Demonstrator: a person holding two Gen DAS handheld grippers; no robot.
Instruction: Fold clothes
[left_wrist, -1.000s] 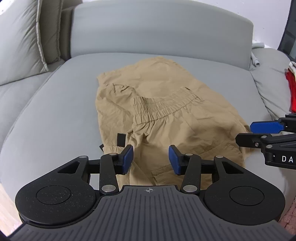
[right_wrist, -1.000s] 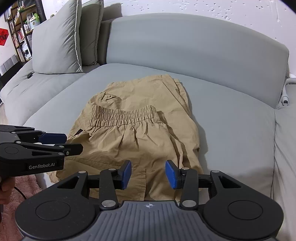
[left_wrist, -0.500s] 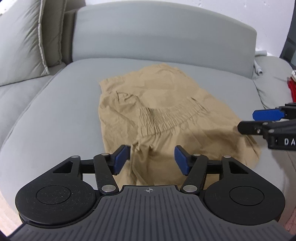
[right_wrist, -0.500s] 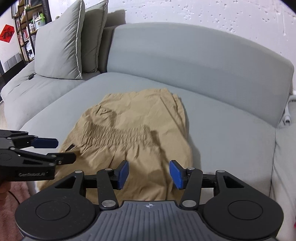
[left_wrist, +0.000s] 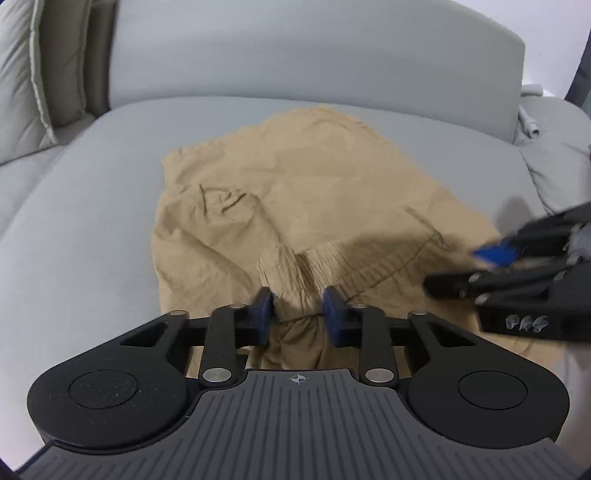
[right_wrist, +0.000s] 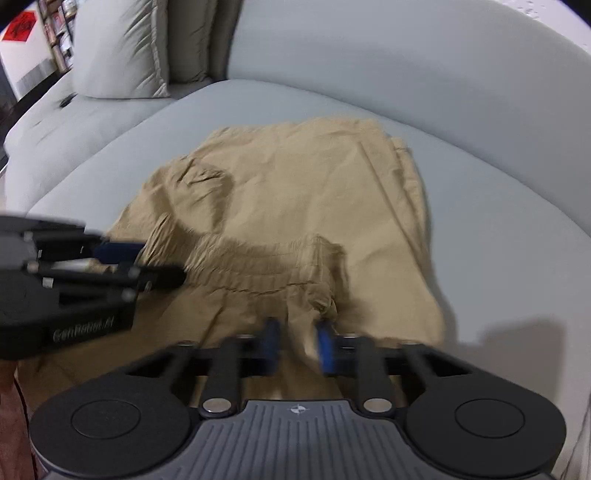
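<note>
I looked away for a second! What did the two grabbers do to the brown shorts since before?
Both came down and forward to the shorts. The left gripper closed its jaws on the stretchy waistband, bunching it up. The right gripper pinched cloth at the waistband's other end; that view is blurry. The rest of the shorts stayed spread on the grey sofa.

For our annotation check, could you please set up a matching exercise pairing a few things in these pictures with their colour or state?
Column one:
1. khaki shorts
2. left gripper
3. sofa
4. gripper pads

Column two:
A. blue
B. grey, bearing the garment
C. tan, bunched at the elastic waistband
D. closing on a fold of cloth

Pairs: 1-C, 2-D, 3-B, 4-A. The right gripper, blurred, likewise has cloth between its pads.
</note>
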